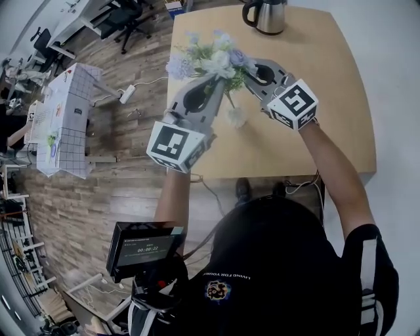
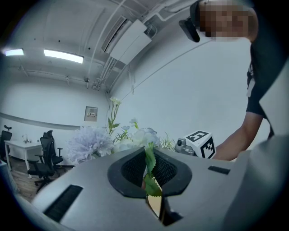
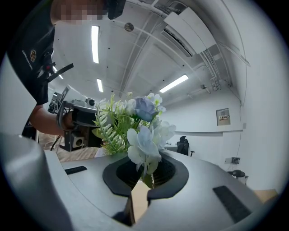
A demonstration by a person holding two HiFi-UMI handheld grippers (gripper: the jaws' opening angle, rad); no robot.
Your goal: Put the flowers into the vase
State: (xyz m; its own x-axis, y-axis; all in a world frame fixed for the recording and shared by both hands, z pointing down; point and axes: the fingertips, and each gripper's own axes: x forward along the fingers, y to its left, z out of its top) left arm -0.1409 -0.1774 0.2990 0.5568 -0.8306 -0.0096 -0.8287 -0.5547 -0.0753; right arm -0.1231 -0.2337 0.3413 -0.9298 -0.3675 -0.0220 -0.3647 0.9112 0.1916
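Observation:
A bunch of pale blue and white artificial flowers with green leaves hangs over the wooden table in the head view. Both grippers hold it from either side. My left gripper is shut on a green leaf and stem; its own view shows the blooms just beyond the jaws. My right gripper is shut on the stems below a white-blue bloom. A small white vase stands on the table directly under the bunch, with the stem reaching down toward it. Whether the stem is inside I cannot tell.
A steel kettle stands at the table's far edge. The table's near edge runs just in front of the person's body. To the left, on the wood floor, are a power strip, white desks and office chairs.

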